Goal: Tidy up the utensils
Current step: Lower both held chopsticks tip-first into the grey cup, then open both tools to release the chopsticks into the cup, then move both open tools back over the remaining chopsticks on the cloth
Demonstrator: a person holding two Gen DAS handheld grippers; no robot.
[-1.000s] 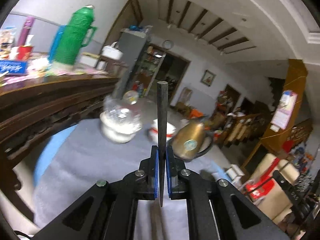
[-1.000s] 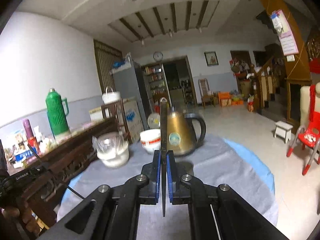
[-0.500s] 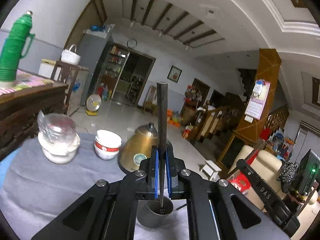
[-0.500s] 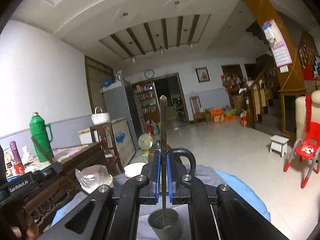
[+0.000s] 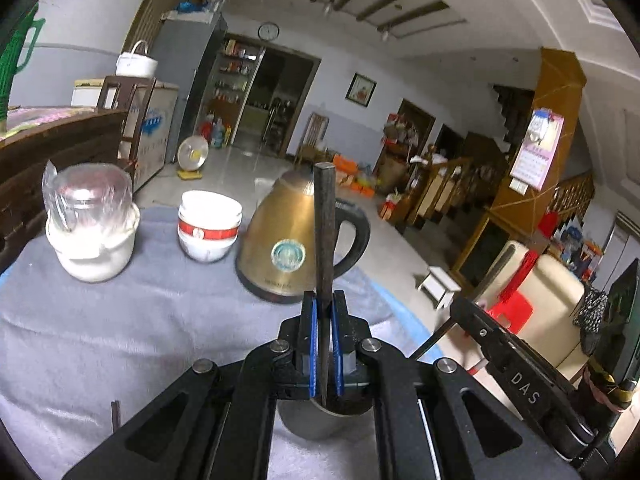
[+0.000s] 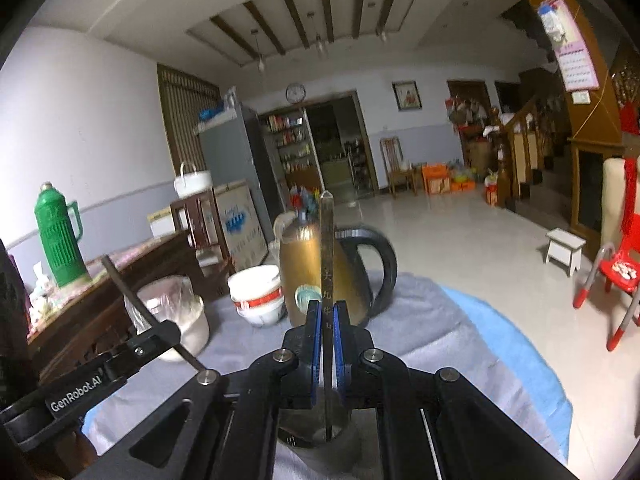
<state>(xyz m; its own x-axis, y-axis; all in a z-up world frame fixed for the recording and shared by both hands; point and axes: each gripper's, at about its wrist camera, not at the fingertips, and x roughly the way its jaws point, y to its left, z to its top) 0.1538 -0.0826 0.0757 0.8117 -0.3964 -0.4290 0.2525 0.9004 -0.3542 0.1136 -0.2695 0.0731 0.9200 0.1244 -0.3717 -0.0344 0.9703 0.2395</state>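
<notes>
Both hands swung in over the metal cup (image 5: 320,424), absent a second before, now bottom centre in both views. Left gripper (image 5: 325,344) was clamped on a dark chopstick (image 5: 324,240); right gripper (image 6: 327,344) on an engraved chopstick (image 6: 328,264). Both stood upright, tips inside the cup rim. Sticks looked stiff, light, slippery; mid-shaft grip suited.

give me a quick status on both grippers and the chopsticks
Left gripper shut on dark chopstick. Right gripper shut on metal chopstick. Both tips over the metal cup, not released. Kettle behind, clear.
</notes>
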